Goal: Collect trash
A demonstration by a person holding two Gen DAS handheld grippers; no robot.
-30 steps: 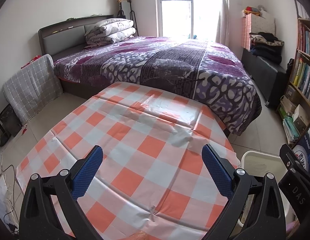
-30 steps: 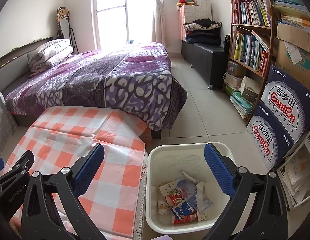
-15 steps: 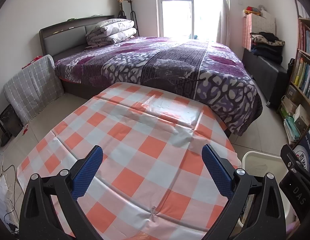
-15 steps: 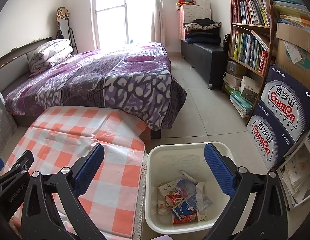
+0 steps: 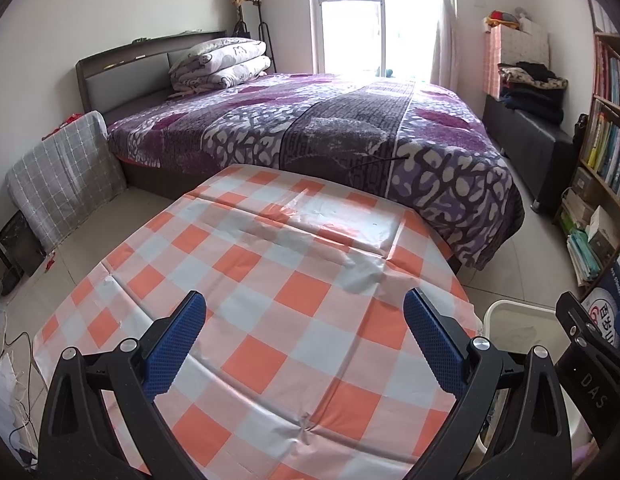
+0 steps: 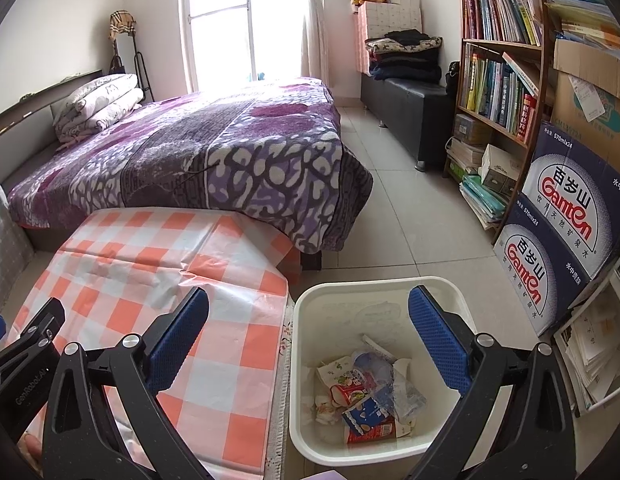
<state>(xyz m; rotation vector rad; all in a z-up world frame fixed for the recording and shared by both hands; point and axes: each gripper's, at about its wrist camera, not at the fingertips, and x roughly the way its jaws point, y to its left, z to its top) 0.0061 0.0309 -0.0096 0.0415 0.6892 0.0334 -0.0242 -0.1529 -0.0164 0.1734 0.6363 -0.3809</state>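
A bedroom seen from two handheld grippers held over a low table draped in an orange-and-white checked cloth (image 5: 278,292). Behind it stands a bed with a purple patterned blanket (image 5: 310,128).

The left gripper (image 5: 304,338) hangs over the middle of the cloth, its blue-padded fingers spread wide with nothing between them. The right gripper (image 6: 310,334) hangs above the near edge of a white plastic bin (image 6: 300,364), which stands on the floor just beside the table's right side; its fingers are also spread wide and carry nothing.

The trash (image 6: 367,394) lies in a loose pile at the bottom of the bin: crumpled snack wrappers, a small printed paper cup, a red and blue packet, and what appears to be clear plastic film, though the tangle makes single pieces hard to separate. No loose trash shows on the cloth in either view, so the collecting looks largely done.

These pieces are probably very light, soft and crushable, and the glossy film is likely slippery. A raised fold or a crumpled edge would give the pads a better hold than a flat face. The bin looks light and stiff, and its rim is the natural place to hold it.
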